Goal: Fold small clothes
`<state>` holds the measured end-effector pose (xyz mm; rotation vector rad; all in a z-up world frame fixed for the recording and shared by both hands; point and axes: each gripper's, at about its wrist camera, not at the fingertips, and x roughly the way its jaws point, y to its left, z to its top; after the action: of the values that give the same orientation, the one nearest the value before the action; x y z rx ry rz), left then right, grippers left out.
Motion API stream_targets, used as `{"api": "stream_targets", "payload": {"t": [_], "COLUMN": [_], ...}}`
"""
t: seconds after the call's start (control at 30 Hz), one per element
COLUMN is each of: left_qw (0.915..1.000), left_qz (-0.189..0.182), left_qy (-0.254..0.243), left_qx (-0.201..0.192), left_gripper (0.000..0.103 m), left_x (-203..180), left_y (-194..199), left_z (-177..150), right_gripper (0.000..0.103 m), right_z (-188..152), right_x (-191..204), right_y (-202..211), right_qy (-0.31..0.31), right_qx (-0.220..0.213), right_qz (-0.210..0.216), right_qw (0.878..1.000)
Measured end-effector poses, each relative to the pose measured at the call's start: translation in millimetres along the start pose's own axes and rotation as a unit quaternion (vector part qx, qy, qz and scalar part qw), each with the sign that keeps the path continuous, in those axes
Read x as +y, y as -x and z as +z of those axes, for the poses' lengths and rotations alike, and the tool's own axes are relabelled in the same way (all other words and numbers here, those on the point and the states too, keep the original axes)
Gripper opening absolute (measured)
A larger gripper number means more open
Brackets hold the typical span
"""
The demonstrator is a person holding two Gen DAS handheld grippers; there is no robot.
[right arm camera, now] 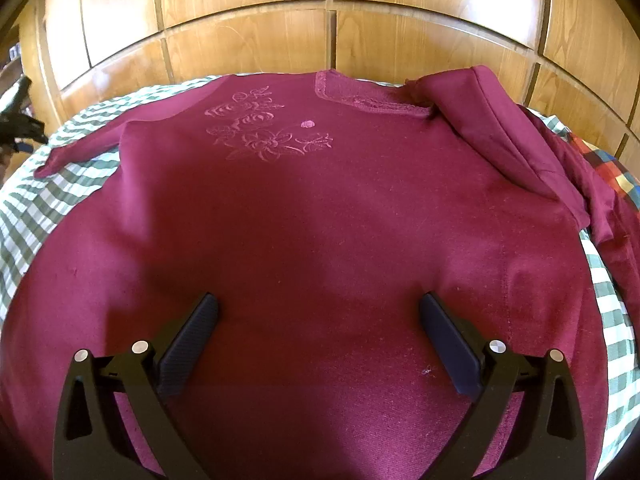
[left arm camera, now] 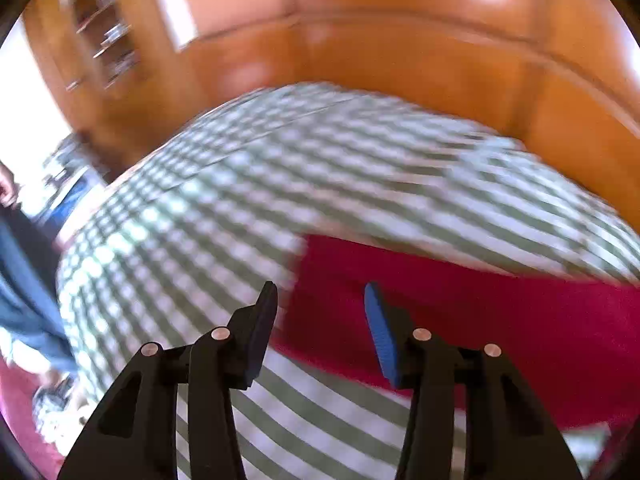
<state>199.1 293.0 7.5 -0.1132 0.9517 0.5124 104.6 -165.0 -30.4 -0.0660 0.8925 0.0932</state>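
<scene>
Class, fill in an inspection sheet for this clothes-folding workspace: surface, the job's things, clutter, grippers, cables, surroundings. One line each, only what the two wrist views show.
Surface: green-and-white checked cloth covering the work surface.
Job's things: maroon top lying spread front up, embroidered flowers near the neckline; one sleeve folded over the body, the other sleeve stretched out on the cloth.
Clutter: multicoloured checked fabric at the far edge, beside the top.
Grippers: left gripper open, nothing between the fingers, above the top's edge; right gripper open wide above the top's lower body.
Cables: nothing seen.
Surroundings: wooden panelled wall; a shelf unit, blurred.
</scene>
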Motion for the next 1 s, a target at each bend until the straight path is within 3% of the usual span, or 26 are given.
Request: {"api": "stream_targets", "payload": {"t": [0.07, 0.13, 0.2, 0.27, 0.33, 0.47, 0.53, 0.6, 0.63, 0.7, 0.73, 0.8, 0.9, 1.0], "left_qw": [0.9968, 0.9896, 0.9752, 0.9636, 0.9507, 0.9261, 0.9227, 0.9221, 0.9222, 0.9254, 0.9264, 0.9264, 0.9277, 0.9275], "left_qz": [-0.067, -0.117, -0.180, -0.209, -0.245, -0.299, -0.294, -0.276, -0.269, -0.258, -0.260, -0.271, -0.260, -0.255], "left_qy": [-0.035, -0.068, -0.108, -0.144, -0.171, -0.221, -0.241, -0.262, -0.270, -0.274, -0.269, -0.258, -0.264, -0.270], "left_qx": [-0.026, -0.049, -0.069, -0.083, -0.083, -0.065, -0.065, -0.073, -0.068, -0.045, -0.042, -0.038, -0.040, -0.043], "left_gripper": [0.047, 0.062, 0.065, 0.065, 0.065, 0.065, 0.065, 0.065, 0.065, 0.066, 0.067, 0.069, 0.072, 0.075], "left_x": [-38, -73, -117, -153, -181, -234, -249, -258, -264, -264, -263, -258, -259, -262], "left_y": [34, 65, 98, 123, 140, 166, 170, 164, 164, 152, 148, 148, 147, 146], "left_z": [-24, -49, -81, -106, -127, -172, -187, -198, -204, -211, -213, -212, -213, -217], "right_gripper": [0.099, 0.098, 0.097, 0.092, 0.082, 0.075, 0.075, 0.073, 0.061, 0.050, 0.028, 0.005, 0.004, 0.004], "right_z": [1, 4, 4, 1, -5, -27, -38, -47, -53, -62, -64, -56, -42, -21], "right_x": [-1, -8, -25, -53, -86, -159, -193, -215, -228, -238, -241, -239, -232, -231], "right_y": [3, 11, 26, 48, 71, 103, 102, 88, 72, 53, 53, 56, 84, 139], "right_qy": [-0.001, -0.017, -0.041, -0.071, -0.096, -0.108, -0.102, -0.094, -0.086, -0.079, -0.087, -0.084, -0.086, -0.097], "right_qx": [0.004, 0.007, 0.000, -0.018, -0.035, -0.036, -0.024, 0.008, 0.035, 0.061, 0.054, 0.057, 0.021, -0.048], "right_qz": [0.001, -0.003, -0.022, -0.047, -0.094, -0.219, -0.273, -0.281, -0.281, -0.280, -0.269, -0.268, -0.251, -0.251], "right_qw": [1.000, 1.000, 0.999, 0.996, 0.990, 0.969, 0.956, 0.955, 0.955, 0.955, 0.958, 0.958, 0.964, 0.962]}}
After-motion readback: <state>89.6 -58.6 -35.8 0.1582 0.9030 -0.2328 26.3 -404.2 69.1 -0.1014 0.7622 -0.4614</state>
